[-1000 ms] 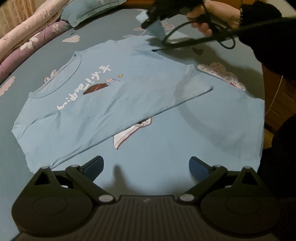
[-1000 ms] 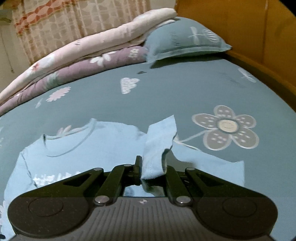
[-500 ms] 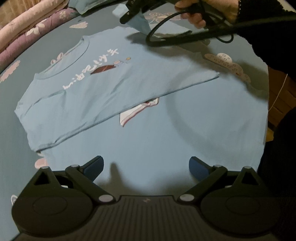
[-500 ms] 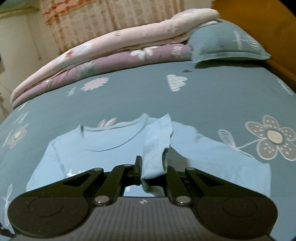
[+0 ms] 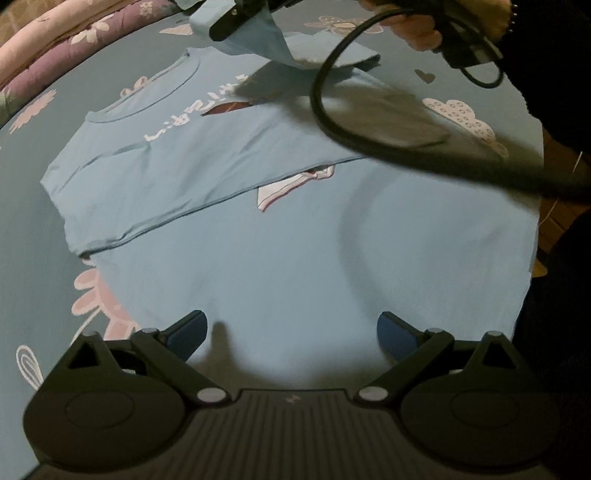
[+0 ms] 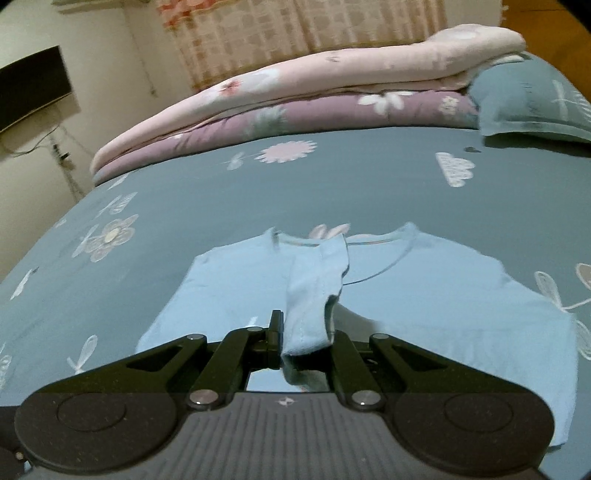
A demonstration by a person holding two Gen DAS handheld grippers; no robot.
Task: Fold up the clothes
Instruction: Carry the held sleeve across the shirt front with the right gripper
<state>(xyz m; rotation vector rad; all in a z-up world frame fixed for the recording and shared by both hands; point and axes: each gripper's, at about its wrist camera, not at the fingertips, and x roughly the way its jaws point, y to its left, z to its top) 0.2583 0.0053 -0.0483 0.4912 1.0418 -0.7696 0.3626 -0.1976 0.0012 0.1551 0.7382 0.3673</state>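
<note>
A light blue T-shirt (image 5: 207, 162) with white lettering lies flat on the bed, partly folded, its lower half toward me. My left gripper (image 5: 291, 332) hovers open above the shirt's near part with nothing between its blue-tipped fingers. My right gripper (image 6: 304, 338) is shut on the shirt's sleeve (image 6: 314, 295), a strip of cloth that stands up between its jaws. In the left wrist view that gripper (image 5: 232, 20) holds the sleeve (image 5: 266, 40) lifted over the shirt's chest near the collar, with a hand (image 5: 413, 26) and a black cable (image 5: 332, 122) behind it.
The bed has a teal sheet (image 6: 332, 184) printed with flowers and clouds. Folded pink and purple quilts (image 6: 295, 99) and a teal pillow (image 6: 532, 103) lie along its far side. A dark sleeve (image 5: 554, 74) crosses the right, beyond the bed's edge.
My right gripper has carried the lifted sleeve sideways from the shirt's far edge over its chest toward the collar. The left gripper stays open over the near part.
</note>
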